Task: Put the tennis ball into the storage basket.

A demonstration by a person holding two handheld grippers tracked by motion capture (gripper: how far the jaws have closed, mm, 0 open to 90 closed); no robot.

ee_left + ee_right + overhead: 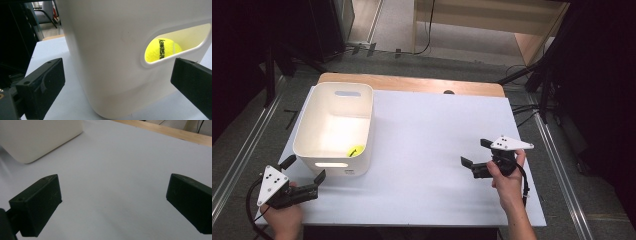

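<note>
The bin (334, 129) stands on the left part of the table (432, 145), reaching towards its far edge. The ball (356, 150) lies in the bin, at its near right corner. The left gripper (307, 170) is just beside the bin's near left corner, jaws spread apart. The right gripper (474, 152) is well apart to the right, near the table's right edge, jaws spread and facing left.

Bright tabletop — dark, dim surroundings

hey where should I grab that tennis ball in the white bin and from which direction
Come from straight above with the right tool, jaws open either side of the tennis ball. It sits low against the near wall of the bin, and the handle slot looks too narrow to reach through.
</note>
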